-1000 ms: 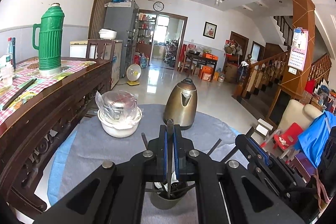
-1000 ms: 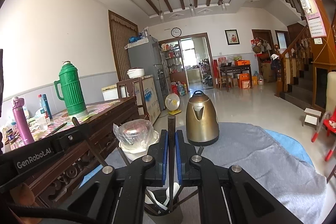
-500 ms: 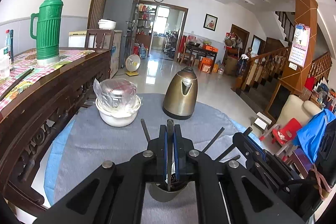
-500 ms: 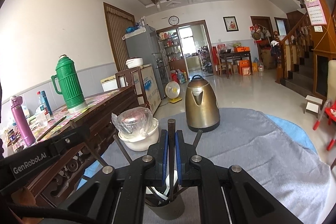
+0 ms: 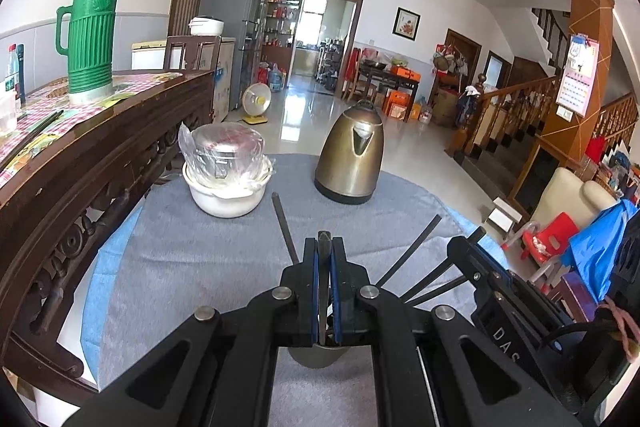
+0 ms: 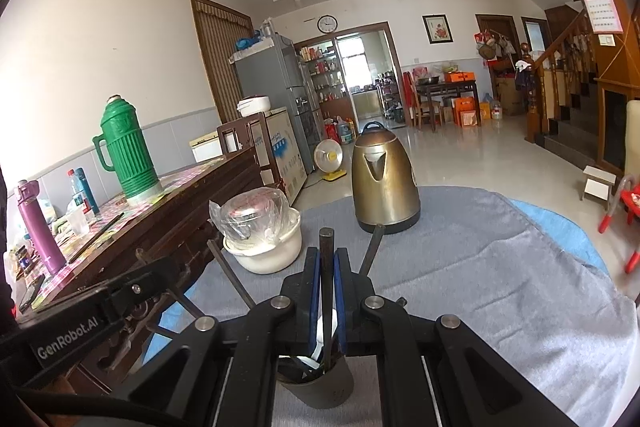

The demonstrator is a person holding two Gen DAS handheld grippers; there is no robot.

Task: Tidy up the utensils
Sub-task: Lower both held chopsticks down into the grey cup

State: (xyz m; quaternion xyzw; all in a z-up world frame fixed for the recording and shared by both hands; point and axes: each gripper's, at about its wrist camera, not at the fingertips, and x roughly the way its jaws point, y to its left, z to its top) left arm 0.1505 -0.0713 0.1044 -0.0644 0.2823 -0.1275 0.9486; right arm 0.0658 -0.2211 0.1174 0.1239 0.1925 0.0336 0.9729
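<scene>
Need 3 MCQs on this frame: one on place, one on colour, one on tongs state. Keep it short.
1. Where is the holder cup?
A. on the grey cloth, below the tongs
B. on the wooden side table
C. on the floor

2. What colour is the thermos?
A. purple
B. green
C. white

3. What state are the right tongs in?
A. wide open, nothing between them
B. shut on a dark chopstick
C. shut on the kettle handle

Answers:
1 A, the cup stands on the grey cloth under the tongs.
2 B, its ribbed body is green.
3 B, the blue pads press a dark chopstick standing up between them.
</scene>
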